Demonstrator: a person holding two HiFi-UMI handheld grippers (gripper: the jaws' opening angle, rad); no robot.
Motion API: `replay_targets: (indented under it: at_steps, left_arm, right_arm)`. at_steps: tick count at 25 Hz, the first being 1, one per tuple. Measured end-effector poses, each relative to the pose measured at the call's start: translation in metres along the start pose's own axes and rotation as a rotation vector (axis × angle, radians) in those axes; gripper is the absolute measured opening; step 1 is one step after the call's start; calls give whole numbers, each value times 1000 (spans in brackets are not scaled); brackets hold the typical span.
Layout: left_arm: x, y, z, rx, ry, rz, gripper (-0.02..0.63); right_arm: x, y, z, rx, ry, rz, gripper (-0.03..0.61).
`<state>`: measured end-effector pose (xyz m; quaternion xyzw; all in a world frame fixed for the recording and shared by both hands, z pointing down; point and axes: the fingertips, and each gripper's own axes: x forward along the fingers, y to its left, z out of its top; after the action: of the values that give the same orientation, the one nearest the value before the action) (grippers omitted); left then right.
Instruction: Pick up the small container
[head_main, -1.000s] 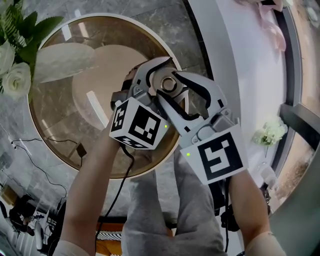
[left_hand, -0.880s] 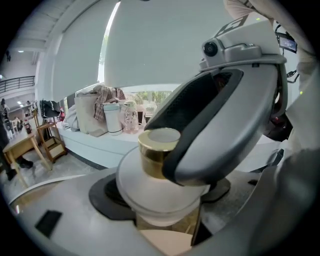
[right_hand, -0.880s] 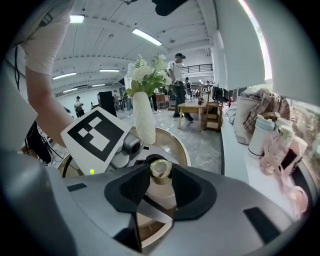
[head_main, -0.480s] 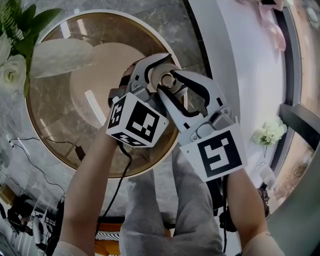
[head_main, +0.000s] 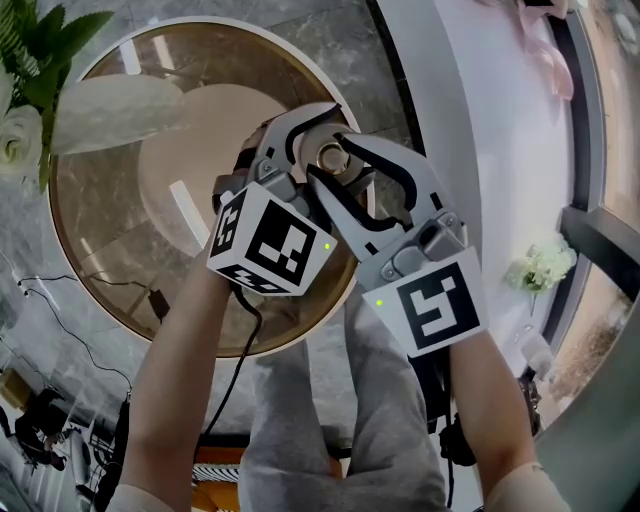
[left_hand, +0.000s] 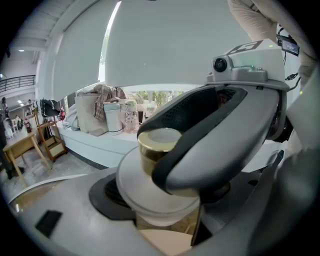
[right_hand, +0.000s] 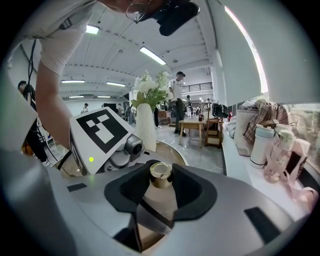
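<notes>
Right now you hold the small container (head_main: 333, 157) over the right part of the round glass table (head_main: 100, 250). Your left gripper (head_main: 305, 150) is clenched on its frosted body (left_hand: 150, 190). Your right gripper (head_main: 330, 165) has its pads against the gold cap (right_hand: 161, 172), and its jaws have just eased a little wider with the cap between them. At the table's far left a white vase (right_hand: 146, 130) holds white flowers (head_main: 20, 140). Grey marble floor (head_main: 330, 40) lies beneath. To your right runs a white ledge (head_main: 500, 130) carrying bags (right_hand: 247, 125) and a white flask (right_hand: 260, 145). A wooden table (right_hand: 192, 127) stands far off in the hall.
</notes>
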<state>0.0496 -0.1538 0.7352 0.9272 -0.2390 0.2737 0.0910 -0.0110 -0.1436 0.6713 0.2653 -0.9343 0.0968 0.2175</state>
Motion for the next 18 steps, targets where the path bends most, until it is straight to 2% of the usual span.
replay_targets:
  at_steps: [7,18]
  left_arm:
    - [0,0,0,0,-3,5,339]
    - [-5,-3,7,-15,-1,-4,339]
  right_arm:
    - [-1,-1,0,24,-84,2,133]
    - [-6,2,5,12,-74,28,130]
